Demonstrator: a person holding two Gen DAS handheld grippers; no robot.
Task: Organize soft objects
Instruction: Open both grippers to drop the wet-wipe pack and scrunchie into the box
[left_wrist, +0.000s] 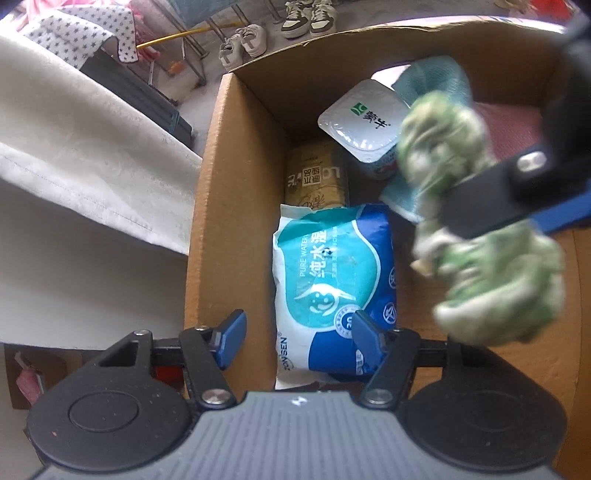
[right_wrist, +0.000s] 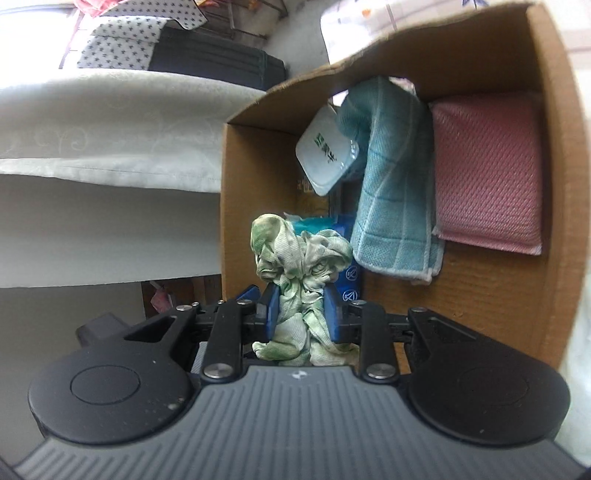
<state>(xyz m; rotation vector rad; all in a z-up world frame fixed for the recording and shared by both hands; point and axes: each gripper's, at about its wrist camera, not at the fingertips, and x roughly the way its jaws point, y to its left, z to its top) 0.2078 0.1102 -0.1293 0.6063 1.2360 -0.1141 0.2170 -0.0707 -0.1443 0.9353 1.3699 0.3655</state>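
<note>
1. Left wrist view: left gripper (left_wrist: 297, 341) spread and empty, low centre, over the wipes pack (left_wrist: 334, 284) in the cardboard box (left_wrist: 207, 206). Green cloth (left_wrist: 476, 221) blurred at right, pinched by the right gripper's finger; detail hard to make out
2. Right wrist view: right gripper (right_wrist: 301, 314) pinching green cloth (right_wrist: 301, 258) mid-frame, before the box mouth (right_wrist: 236, 184). Risk: loose folds snag the box edge or drop onto the teal towel (right_wrist: 397, 192); box floor mostly hidden

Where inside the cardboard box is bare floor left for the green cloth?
Bare cardboard floor shows below the pink cloth, right of the teal towel, up to the box's right wall. The left side is crowded: wet wipes pack, gold packet, white tub.
</note>
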